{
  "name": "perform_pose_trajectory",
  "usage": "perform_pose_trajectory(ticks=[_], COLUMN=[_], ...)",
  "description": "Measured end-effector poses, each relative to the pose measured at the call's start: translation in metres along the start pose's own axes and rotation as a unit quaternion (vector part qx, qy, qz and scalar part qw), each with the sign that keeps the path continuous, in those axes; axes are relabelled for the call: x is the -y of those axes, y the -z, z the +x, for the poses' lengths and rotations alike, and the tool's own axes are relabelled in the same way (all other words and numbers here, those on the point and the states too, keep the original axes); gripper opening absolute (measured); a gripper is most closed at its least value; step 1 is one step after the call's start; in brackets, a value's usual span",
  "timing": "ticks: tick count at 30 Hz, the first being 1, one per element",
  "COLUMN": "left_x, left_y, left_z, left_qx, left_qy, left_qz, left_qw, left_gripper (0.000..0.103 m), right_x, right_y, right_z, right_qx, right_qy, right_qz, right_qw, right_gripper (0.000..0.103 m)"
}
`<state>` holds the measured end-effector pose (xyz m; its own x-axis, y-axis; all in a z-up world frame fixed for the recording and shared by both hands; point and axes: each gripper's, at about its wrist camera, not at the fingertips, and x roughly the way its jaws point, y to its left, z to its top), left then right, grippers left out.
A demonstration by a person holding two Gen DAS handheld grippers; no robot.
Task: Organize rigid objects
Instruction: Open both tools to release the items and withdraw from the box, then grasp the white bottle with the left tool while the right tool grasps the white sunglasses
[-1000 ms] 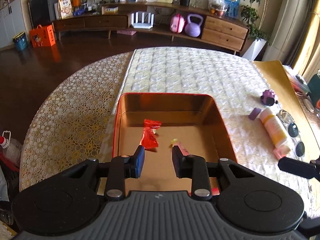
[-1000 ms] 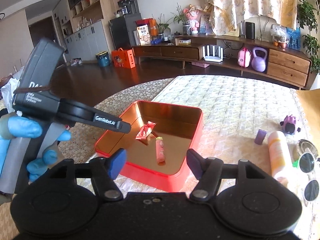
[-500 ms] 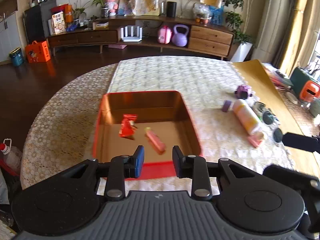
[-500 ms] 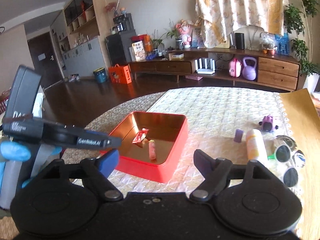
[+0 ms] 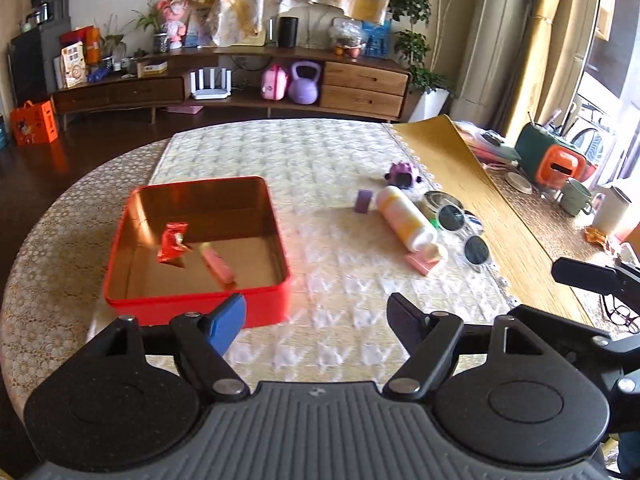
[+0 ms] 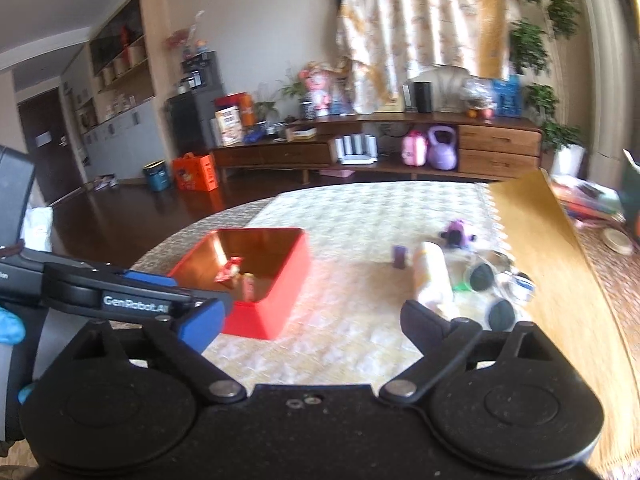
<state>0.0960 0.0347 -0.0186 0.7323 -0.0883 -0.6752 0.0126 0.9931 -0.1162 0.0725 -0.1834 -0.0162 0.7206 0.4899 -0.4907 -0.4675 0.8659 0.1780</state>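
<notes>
Both tools have pulled back from the red tin (image 5: 280,240), sitting left of center on the bench (image 5: 328,304). Left tool (image 5: 316,318) and right tool (image 6: 310,322) are opening up, nothing between the jaws. Candy wrapper (image 5: 173,241) and pink tube (image 5: 218,266) are already in. I'd guess the bottle (image 5: 406,222) at center right goes next.

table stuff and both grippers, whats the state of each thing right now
red tin: open, no lid on, upright
red candy wrapper: lying inside the tin
pink tube: lying inside the tin
white and yellow bottle: on its side on the cloth
sunglasses: lying beside the bottle
purple block: standing on the cloth
left gripper: jaws opening, nothing between them
right gripper: jaws opening, nothing between them
</notes>
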Motion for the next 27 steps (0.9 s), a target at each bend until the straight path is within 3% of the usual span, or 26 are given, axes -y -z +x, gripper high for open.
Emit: perform_pose_trajectory(ticks=[10, 13, 19, 27], left_x=[0.044, 0.053, 0.066, 0.079], left_y=[-0.005, -0.009, -0.024, -0.05], left_z=[0.027, 0.037, 0.062, 0.11], left_qx=[-0.003, -0.003, 0.009, -0.007], left_qy=[0.044, 0.049, 0.046, 0.041], left_qz=[0.014, 0.016, 0.009, 0.007], left_qw=[0.9989, 0.9986, 0.9989, 0.9991], left_gripper=[0.086, 0.091, 0.102, 0.103], right_x=[0.056, 0.074, 0.101, 0.13], right_y=[0.006, 0.008, 0.009, 0.004], right_z=[-0.004, 0.001, 0.013, 0.044], right_qx=[0.013, 0.009, 0.002, -0.016], right_qy=[0.044, 0.053, 0.069, 0.087], right_qz=[0.026, 0.03, 0.024, 0.0], right_qw=[0.999, 0.998, 0.997, 0.996], right_gripper=[0.1, 0.1, 0.1, 0.1])
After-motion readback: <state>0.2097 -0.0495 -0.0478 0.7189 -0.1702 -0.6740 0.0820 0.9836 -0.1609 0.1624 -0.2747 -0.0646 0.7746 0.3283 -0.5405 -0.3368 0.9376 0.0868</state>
